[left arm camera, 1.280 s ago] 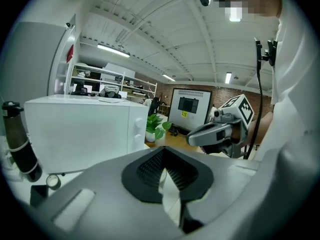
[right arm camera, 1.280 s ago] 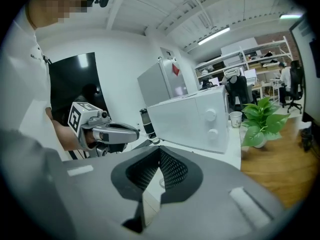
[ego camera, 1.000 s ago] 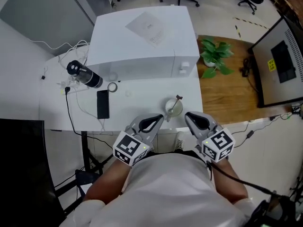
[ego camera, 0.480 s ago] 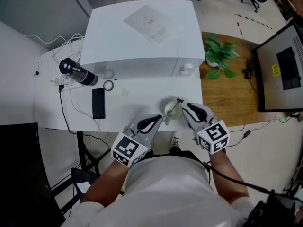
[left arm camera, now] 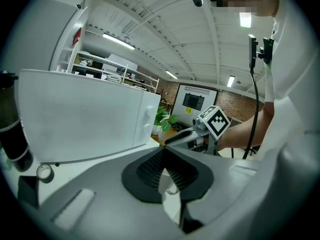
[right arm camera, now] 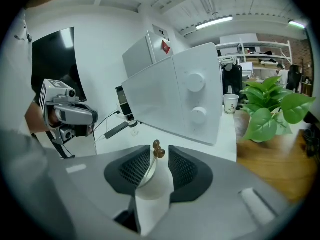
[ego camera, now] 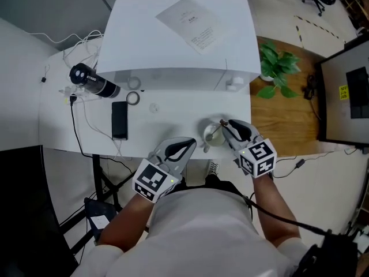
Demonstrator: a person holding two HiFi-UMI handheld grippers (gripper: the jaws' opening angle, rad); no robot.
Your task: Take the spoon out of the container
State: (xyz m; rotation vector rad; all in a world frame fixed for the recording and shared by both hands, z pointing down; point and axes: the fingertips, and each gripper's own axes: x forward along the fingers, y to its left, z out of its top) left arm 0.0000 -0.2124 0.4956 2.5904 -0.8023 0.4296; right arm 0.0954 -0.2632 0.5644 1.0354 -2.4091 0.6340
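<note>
Nothing is out yet: the spoon (ego camera: 221, 124) stands slanted in the container (ego camera: 209, 137) near the front edge of the surface (ego camera: 167, 123); its knobbed handle end is between the jaws of the right hand-held gripper (ego camera: 229, 128), which are opening and not pressing on it, so grasping and lifting look still to be done. The left hand-held gripper (ego camera: 190, 143) hangs just beside the container, jaws together and empty; I count one spoon, one container, two hand-held grippers, one phone (ego camera: 119, 120) and one potted plant (ego camera: 275, 68).
</note>
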